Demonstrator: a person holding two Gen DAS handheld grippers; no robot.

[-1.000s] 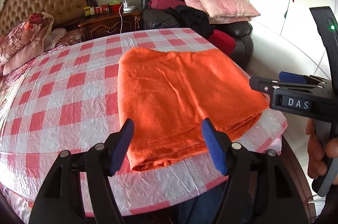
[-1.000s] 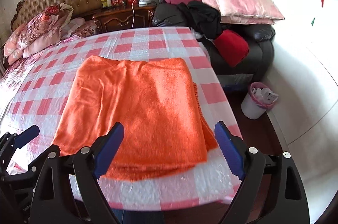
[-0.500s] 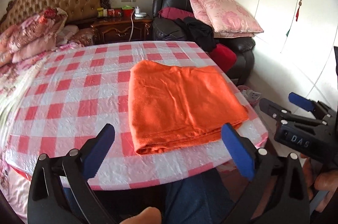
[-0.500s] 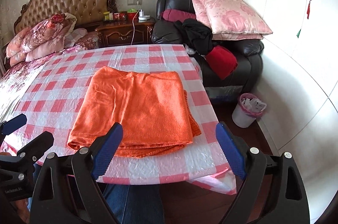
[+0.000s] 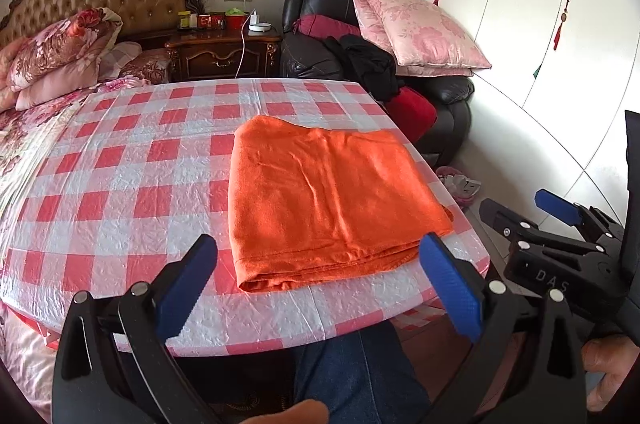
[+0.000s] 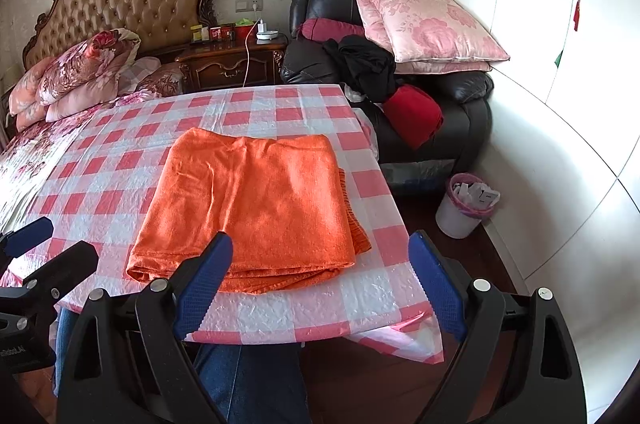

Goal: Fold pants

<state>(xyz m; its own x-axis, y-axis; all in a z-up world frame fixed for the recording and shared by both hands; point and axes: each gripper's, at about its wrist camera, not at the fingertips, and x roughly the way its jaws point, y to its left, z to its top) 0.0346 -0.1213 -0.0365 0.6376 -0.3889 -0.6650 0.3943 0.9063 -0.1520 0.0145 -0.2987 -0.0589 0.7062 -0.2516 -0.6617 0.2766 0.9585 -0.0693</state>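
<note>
The orange pants (image 5: 324, 200) lie folded into a flat rectangle of several layers on the red-and-white checked table (image 5: 120, 184), near its front right edge. They also show in the right wrist view (image 6: 256, 200). My left gripper (image 5: 320, 288) is open and empty, held off the table's near edge, in front of the pants. My right gripper (image 6: 320, 280) is open and empty too, also back from the near edge. The right gripper shows at the right of the left wrist view (image 5: 556, 224).
A bed with pink bedding (image 6: 72, 76) stands left of the table. A black armchair with pink pillows (image 6: 424, 20) stands behind it on the right. A small waste bin (image 6: 466, 206) sits on the floor by white wardrobe doors. The person's blue-jeaned legs (image 6: 248, 380) are under the near edge.
Both grippers have pulled back and up from the folded pants, off the table's near edge. The left gripper's jaws have opened wider. The pants lie unmoved.
</note>
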